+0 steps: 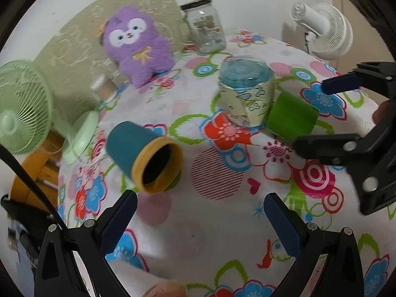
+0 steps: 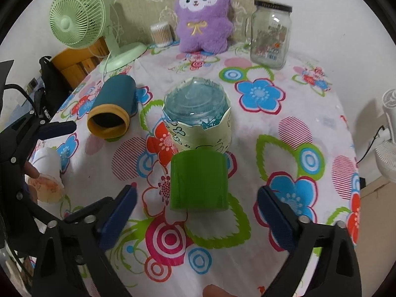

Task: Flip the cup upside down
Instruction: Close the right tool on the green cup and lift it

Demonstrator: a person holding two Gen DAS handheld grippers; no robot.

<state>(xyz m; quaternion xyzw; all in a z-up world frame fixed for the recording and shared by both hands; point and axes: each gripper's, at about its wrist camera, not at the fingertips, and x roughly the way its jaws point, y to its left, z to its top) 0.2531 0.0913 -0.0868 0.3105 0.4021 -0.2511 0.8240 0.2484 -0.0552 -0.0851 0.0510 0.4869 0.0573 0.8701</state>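
Note:
A teal cup with a yellow rim lies on its side on the flowered tablecloth, mouth facing me; it also shows in the right wrist view. A green cup stands mouth down just ahead of my right gripper, which is open and empty; the cup also shows in the left wrist view. A clear plastic cup with a paper sleeve stands upside down behind it, also in the left wrist view. My left gripper is open and empty, just in front of the teal cup.
A purple plush toy, a glass jar, a cotton swab box and a green desk fan stand along the back. A white fan stands off the table's right. A white cup sits at the left edge.

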